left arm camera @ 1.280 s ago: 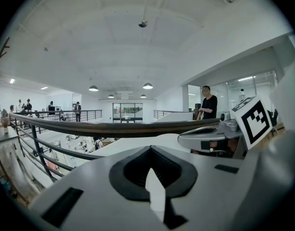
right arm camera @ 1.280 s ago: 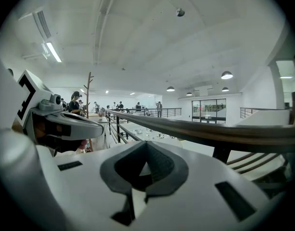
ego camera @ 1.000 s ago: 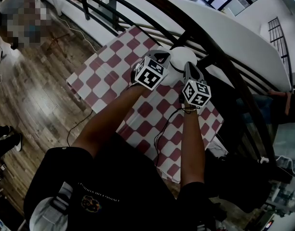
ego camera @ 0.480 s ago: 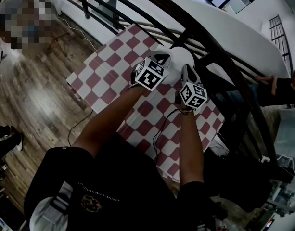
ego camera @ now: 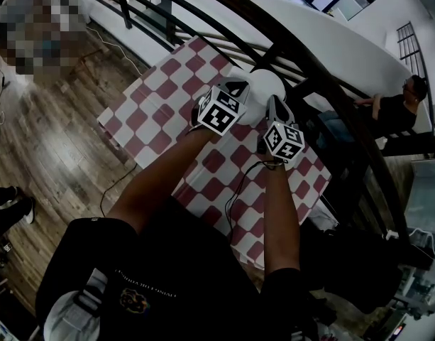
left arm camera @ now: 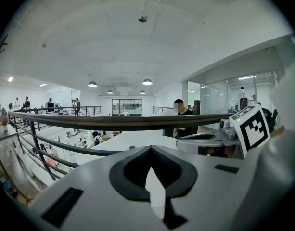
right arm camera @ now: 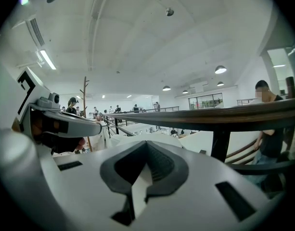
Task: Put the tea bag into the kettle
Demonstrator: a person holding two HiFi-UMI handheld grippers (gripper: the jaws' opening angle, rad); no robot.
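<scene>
The white kettle [ego camera: 265, 89] stands on a red-and-white checked table [ego camera: 153, 112], partly hidden behind both grippers. My left gripper [ego camera: 235, 86] hovers at the kettle's left side and my right gripper [ego camera: 274, 106] at its near right. In the left gripper view the left gripper [left arm camera: 152, 177] is shut on a thin white paper piece [left arm camera: 155, 190] that sticks up between the jaws. The right gripper [right arm camera: 140, 177] pinches a similar white paper strip [right arm camera: 137, 192]. Whether these are the tea bag or its wrapper I cannot tell. Each gripper sees the other beside it.
A dark curved railing [ego camera: 309, 69] runs just behind the table. A person [ego camera: 398, 109] sits beyond it at the right. A black cable [ego camera: 238, 190] trails over the cloth toward the near edge. Wooden floor [ego camera: 54, 141] lies to the left.
Both grippers stay over the kettle, almost still. A person has come into view beyond the railing at the right.
</scene>
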